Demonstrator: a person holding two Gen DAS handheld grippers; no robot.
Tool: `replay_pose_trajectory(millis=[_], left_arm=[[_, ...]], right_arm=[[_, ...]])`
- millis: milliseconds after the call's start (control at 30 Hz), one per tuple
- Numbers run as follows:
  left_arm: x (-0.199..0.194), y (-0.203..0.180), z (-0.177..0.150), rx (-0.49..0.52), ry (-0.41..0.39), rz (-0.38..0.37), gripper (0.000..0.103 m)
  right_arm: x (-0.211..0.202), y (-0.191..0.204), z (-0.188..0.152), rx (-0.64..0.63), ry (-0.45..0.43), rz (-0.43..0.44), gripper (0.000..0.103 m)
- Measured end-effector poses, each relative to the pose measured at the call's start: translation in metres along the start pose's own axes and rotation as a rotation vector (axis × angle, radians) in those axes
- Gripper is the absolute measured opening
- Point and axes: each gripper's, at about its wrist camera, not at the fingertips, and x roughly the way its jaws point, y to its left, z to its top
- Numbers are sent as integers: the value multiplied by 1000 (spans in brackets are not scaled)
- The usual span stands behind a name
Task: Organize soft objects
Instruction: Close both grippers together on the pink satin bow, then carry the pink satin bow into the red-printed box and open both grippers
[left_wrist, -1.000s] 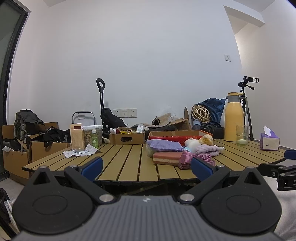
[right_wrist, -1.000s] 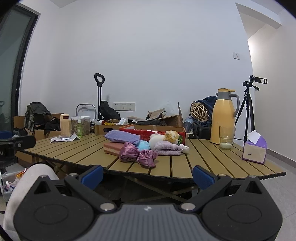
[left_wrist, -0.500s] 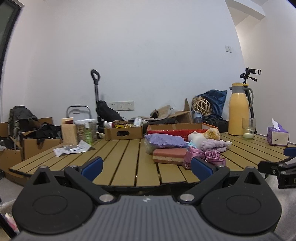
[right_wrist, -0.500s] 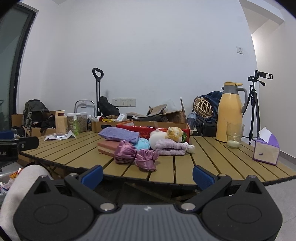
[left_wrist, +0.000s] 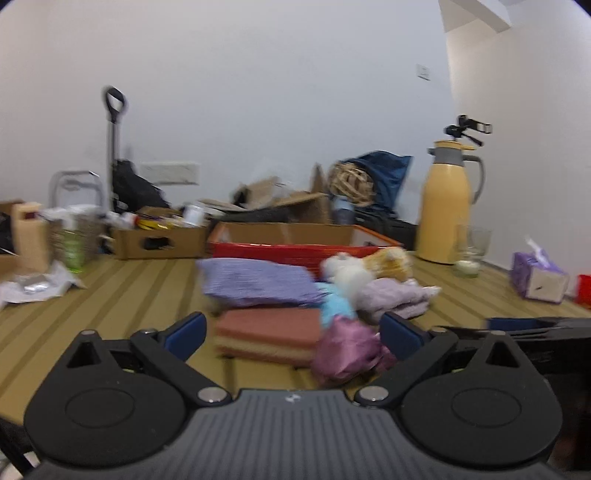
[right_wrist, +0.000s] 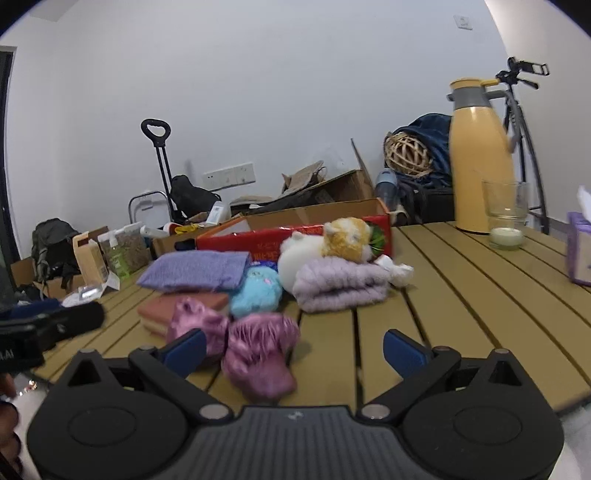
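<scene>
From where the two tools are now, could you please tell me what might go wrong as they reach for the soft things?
1. The purple satin scrunchies lie at the table edge; a nudge could knock them off.
2. The plush cat rests on the folded lilac cloth; pulling the cloth could tip it.
3. Both tools, left tool and right tool, jaws closing on nothing, aim at one pile and might collide.

Yellow thermos (right_wrist: 480, 162), glass (right_wrist: 505, 214) beside it, purple tissue box (left_wrist: 539, 275), tripod (right_wrist: 524, 110) behind
</scene>
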Motion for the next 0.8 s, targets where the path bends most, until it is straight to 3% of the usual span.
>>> replay_pose_trajectory(millis=[33,100,167,300,367,467,500,600,700,800], left_arm=[[8,-1,3,-16,15,-8,78],[26,0,8,-61,64,-37,64],[42,-1,12,-87,114,-79,58],[58,-11,1,-43,212,-91,33],[60,-12,-6,-51,264,-98,30],[56,-13,-11,-52,272,-100,25],[56,-12,-11,-57,273,-109,21],[56,-11,-6,-77,273,-127,16],[53,-9,21,-101,248,-162,10],[64,-7,69,-76,159,-214,10]], right_arm=[[9,-1,4,0,14,11,85],[24,-6,12,14,21,28,60],[40,-10,18,22,57,44,48],[56,-18,15,47,149,101,36],[55,-20,11,72,173,125,35],[54,-22,7,122,216,165,32],[54,-23,6,135,222,189,19],[55,-24,7,144,234,226,6],[49,-27,24,156,199,246,4],[49,-29,65,111,128,269,4]])
